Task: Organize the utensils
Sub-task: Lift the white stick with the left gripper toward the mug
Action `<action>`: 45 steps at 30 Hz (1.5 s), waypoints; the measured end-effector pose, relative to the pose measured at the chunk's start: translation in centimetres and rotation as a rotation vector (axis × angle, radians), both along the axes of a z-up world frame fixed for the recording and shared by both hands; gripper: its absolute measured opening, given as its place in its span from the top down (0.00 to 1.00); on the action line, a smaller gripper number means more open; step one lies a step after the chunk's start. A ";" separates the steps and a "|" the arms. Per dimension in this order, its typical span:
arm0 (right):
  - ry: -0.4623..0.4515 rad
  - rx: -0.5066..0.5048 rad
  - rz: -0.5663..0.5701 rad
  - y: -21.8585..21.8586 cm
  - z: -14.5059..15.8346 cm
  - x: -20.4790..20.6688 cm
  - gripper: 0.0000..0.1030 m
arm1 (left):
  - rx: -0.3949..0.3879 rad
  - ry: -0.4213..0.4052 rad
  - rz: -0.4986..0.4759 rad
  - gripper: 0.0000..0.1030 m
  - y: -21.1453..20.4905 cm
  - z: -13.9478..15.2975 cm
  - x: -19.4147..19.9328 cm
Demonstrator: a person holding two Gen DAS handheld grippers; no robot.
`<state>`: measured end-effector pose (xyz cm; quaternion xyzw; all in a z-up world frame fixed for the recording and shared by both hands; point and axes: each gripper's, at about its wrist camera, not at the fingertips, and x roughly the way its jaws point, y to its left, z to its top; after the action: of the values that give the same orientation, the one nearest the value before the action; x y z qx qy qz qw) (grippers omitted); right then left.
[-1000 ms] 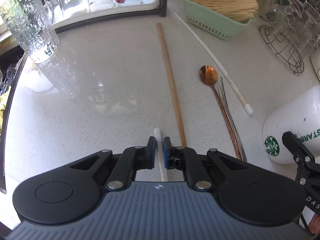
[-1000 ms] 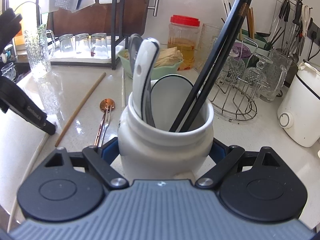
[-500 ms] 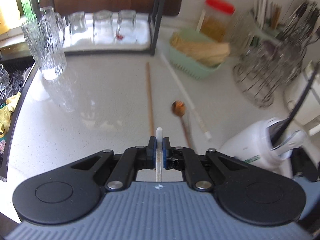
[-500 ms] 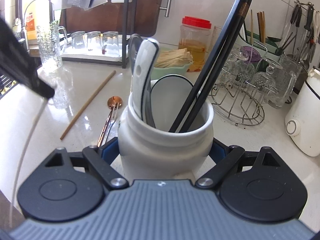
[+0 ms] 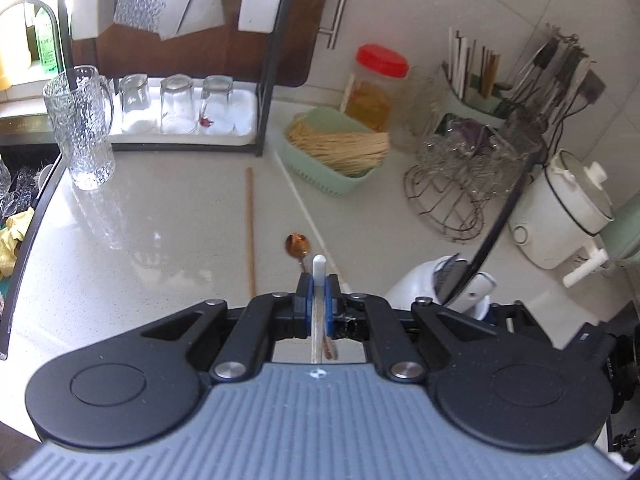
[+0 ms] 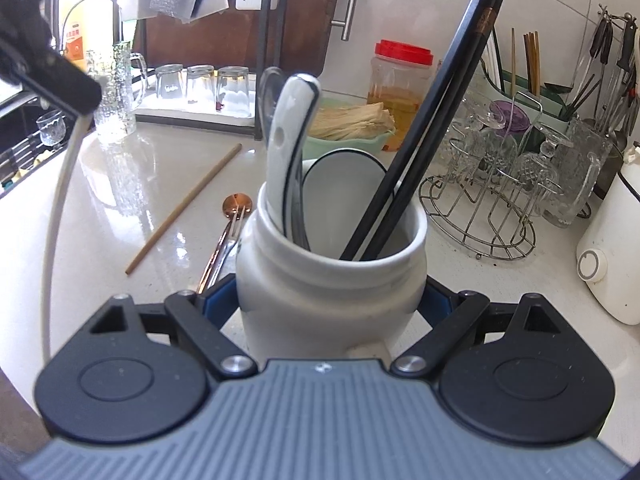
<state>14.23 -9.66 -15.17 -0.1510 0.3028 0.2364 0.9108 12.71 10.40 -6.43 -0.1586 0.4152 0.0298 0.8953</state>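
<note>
My left gripper [image 5: 318, 286] is shut on a white chopstick [image 5: 319, 270], held above the counter; the chopstick also hangs down at the left of the right wrist view [image 6: 56, 208]. My right gripper [image 6: 320, 300] is shut on a white ceramic utensil jar [image 6: 332, 280] that holds white spoons [image 6: 288, 148] and black chopsticks [image 6: 432, 120]. The jar shows at the lower right of the left wrist view [image 5: 416, 288]. On the counter lie a wooden chopstick [image 5: 250, 224], a second white chopstick [image 5: 304, 208], a copper spoon [image 5: 297, 245] and a fork [image 6: 230, 248].
A glass pitcher [image 5: 82, 128] and a tray of upturned glasses [image 5: 176, 104] stand at the back left. A green basket [image 5: 336, 148], a red-lidded jar [image 5: 376, 84], a wire glass rack [image 5: 468, 184] and a white cooker [image 5: 560, 216] stand at the back right. The sink edge [image 5: 28, 236] is at the left.
My left gripper has lifted the white chopstick off the counter and moved right, toward the jar. My right gripper has stayed shut on the jar.
</note>
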 end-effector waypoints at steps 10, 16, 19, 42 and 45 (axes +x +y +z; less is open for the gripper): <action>-0.012 0.008 0.012 -0.2 0.0 -0.2 0.10 | -0.037 -0.065 -0.011 0.94 -1.1 3.5 -2.1; -0.016 0.015 0.018 -0.3 -0.1 -0.3 0.10 | -0.024 -0.104 -0.036 0.94 -1.7 5.7 -2.7; -0.015 0.021 0.018 -0.4 -0.1 -0.3 0.10 | -0.014 -0.130 -0.053 0.94 -2.1 7.2 -2.8; -0.012 0.051 0.014 -1.0 -0.3 -0.2 0.10 | 0.099 -0.338 -0.101 0.94 -3.4 18.2 -2.5; -0.013 0.054 0.015 -1.1 -0.3 -0.2 0.11 | 0.111 -0.368 -0.123 0.94 -4.1 19.6 -2.5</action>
<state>14.01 -10.77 -15.46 -0.1303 0.2892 0.2501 0.9148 10.24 6.29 13.14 -0.0860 0.2513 -0.0316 0.9636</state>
